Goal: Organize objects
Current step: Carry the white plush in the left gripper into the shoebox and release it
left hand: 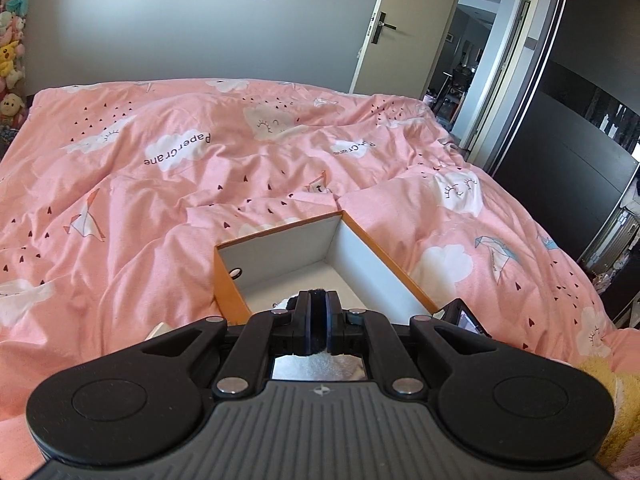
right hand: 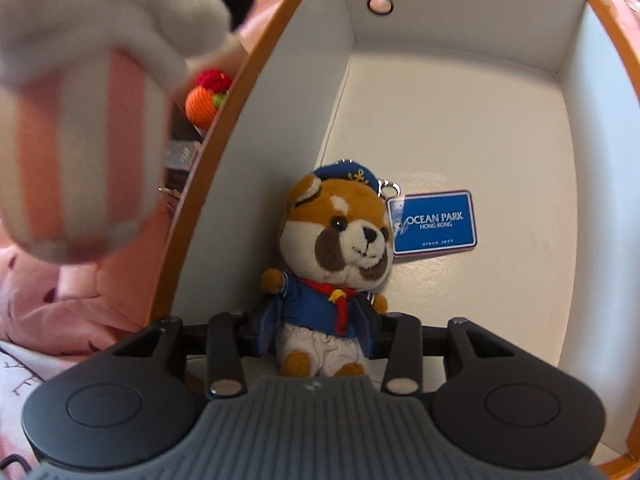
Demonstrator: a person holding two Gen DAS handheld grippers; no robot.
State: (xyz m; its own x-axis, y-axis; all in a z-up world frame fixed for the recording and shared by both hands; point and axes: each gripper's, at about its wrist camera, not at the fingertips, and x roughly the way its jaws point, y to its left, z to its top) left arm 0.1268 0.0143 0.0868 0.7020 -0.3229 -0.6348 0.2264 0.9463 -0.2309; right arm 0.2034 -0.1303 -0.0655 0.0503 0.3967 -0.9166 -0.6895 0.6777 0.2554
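While I hover over the box (right hand: 460, 92) | right gripper (right hand: 318, 332) open astride bear (right hand: 336, 264) | left gripper (left hand: 319, 320) clamps plush (right hand: 80, 120)

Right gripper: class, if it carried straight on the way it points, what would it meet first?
Probably the plush bear between the right gripper fingers, lying on the box floor; depth is unclear.

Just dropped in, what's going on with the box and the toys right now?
Plush toys are being packed into an orange box on the pink bed. The right gripper is down inside it, jaws open on either side of a sailor-suited plush keychain with an Ocean Park tag lying on the box floor. The left gripper is shut on a fuzzy black-and-white plush at the box's near edge.
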